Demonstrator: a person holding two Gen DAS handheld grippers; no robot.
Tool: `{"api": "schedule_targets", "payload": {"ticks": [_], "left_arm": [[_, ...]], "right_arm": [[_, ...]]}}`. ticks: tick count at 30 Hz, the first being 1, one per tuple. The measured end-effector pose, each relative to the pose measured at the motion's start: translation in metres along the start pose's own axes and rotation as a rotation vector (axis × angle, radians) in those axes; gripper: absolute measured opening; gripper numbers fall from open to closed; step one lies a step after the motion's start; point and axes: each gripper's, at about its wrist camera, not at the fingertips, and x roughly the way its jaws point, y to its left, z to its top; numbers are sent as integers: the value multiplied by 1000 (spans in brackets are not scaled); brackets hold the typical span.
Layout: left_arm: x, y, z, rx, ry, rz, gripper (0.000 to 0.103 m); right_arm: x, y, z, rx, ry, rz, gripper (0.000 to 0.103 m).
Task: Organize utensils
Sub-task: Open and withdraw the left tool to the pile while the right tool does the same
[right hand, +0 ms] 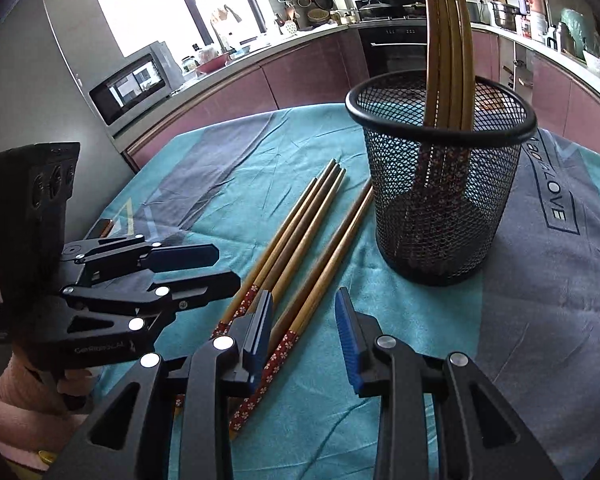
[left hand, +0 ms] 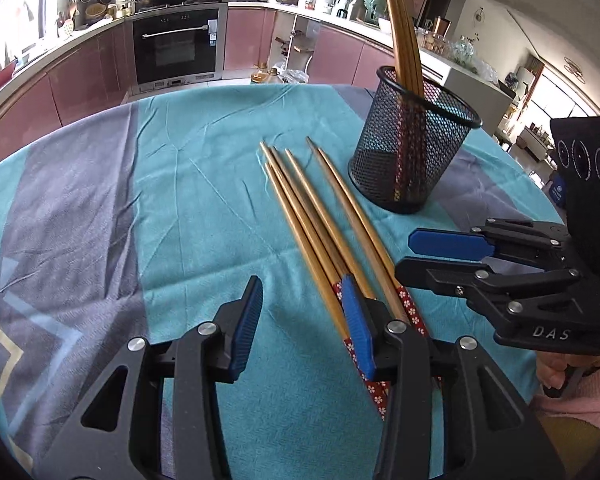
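1. Six loose bamboo chopsticks with red flower-patterned handle ends (left hand: 320, 216) lie side by side on the table, on a teal and grey cloth (left hand: 188, 184), tips pointing away from the person
2. Just beside their tips stands the black wire-mesh cup (left hand: 414, 148), upright, with several matching chopsticks already standing in it, handle ends down
3. The left gripper (left hand: 302, 326) hangs low over the cloth, jaws parted and empty; one blue pad sits over the patterned handle ends, the other over bare cloth
4. The right gripper (right hand: 306, 340) is likewise parted and holds nothing, its jaws straddling the handle ends of the pair nearest the cup
5. Risk, as I judge it: the chopsticks lie packed close, so closing jaws could catch several at once or pinch one askew, and it may swing or slip on the lift
6. Both grippers crowd the same handle ends, so they could knock each other or roll the round sticks apart
7. The light mesh cup could tip if a long chopstick strikes its rim on the way in
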Motion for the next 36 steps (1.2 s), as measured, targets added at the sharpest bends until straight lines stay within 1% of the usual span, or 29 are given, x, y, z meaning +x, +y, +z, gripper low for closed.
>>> {"api": "schedule_targets", "payload": {"ticks": [5,7,11,17,21,27,31,34,36], "left_arm": [[6,-4,-4,18,13,17,38],[6,-5,-4,20,16,18,35],[7,-4,-2,16,18,17,33],[8,-7,-2,22,22,31,30],[10,-4,-2,14,28,39,26],[15,-2,5,16,37,60,26],[21,0,12,12,44,59,26],[26,-1,18,13,47,66,22],[29,-1,20,13,46,72,21]], "right_arm": [[6,3,-1,5,9,-16,30],[10,4,-1,6,14,-27,29],[11,-1,-2,9,23,-41,28],[10,-6,-3,10,28,-56,25],[7,-8,-3,2,36,-72,25],[14,-7,4,1,40,-99,24],[23,-6,11,5,36,-109,24],[27,-6,15,5,30,-112,24],[27,-8,15,11,26,-113,21]]}}
